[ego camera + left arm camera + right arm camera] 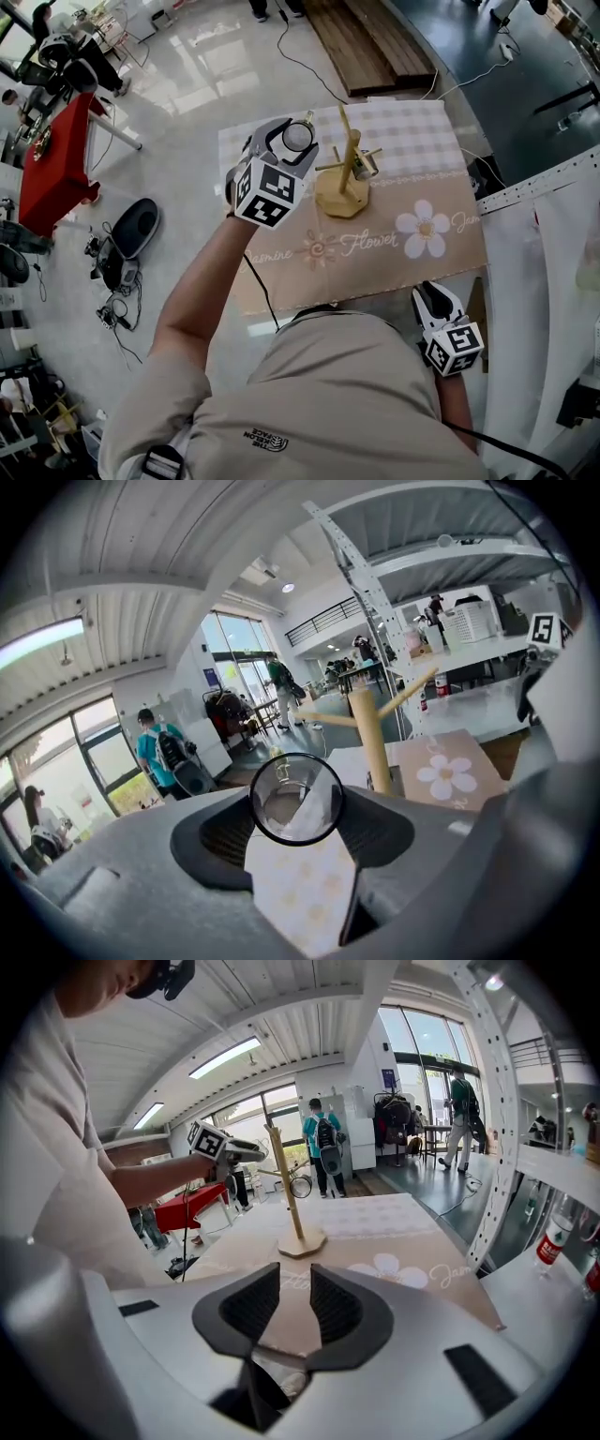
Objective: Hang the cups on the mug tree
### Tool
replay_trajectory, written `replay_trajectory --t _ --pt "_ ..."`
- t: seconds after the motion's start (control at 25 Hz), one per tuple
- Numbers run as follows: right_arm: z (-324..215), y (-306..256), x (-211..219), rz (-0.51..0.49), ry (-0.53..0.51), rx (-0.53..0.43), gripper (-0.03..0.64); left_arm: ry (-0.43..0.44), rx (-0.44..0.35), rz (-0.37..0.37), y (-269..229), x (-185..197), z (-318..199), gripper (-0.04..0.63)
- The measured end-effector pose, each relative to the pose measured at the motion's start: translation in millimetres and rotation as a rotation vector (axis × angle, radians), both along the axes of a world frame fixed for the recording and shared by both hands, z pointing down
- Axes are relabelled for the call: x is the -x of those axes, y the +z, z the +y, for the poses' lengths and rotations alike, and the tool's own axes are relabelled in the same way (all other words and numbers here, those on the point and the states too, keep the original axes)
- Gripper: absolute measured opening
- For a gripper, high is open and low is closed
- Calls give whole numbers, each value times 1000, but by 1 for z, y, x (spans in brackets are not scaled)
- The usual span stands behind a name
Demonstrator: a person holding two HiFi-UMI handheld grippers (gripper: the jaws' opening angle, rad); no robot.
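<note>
The left gripper (295, 832) is clamped on a clear glass cup (298, 137), whose round rim faces the gripper's camera. The cup is held in the air just left of the wooden mug tree (343, 178), which stands on the flowered tablecloth (412, 272). That arm reaches forward over the table. The right gripper (286, 1307) has its jaws slightly apart with nothing between them, and is held low by the table's near edge.

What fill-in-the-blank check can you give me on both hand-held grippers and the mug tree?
The left hand-held gripper is shut on a clear ____.
The right hand-held gripper holds ____.
The mug tree stands on a tablecloth printed with a white ____.
Missing: cup, nothing, flower.
</note>
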State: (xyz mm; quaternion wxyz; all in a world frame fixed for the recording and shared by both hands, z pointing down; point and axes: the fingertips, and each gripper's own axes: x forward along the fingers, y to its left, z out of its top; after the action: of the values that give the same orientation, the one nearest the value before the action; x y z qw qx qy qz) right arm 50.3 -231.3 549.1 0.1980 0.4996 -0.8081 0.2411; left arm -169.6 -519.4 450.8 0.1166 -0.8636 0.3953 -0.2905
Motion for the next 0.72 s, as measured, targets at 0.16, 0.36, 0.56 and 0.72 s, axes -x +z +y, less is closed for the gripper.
replay_trajectory --t 0.16,0.36,0.56,0.72 --pt "1 -1 -2 -9 16 -3 110 72 -68 -38 -25 -19 -10 268" --pt "5 -2 -11 -19 64 12 110 158 -127 -136 -31 -38 -16 268" --pt "10 1 -14 -38 77 6 110 241 -142 -200 -23 -49 -13 269" --pt "12 -1 -15 -36 81 5 110 271 -131 -202 -14 -54 -4 268"
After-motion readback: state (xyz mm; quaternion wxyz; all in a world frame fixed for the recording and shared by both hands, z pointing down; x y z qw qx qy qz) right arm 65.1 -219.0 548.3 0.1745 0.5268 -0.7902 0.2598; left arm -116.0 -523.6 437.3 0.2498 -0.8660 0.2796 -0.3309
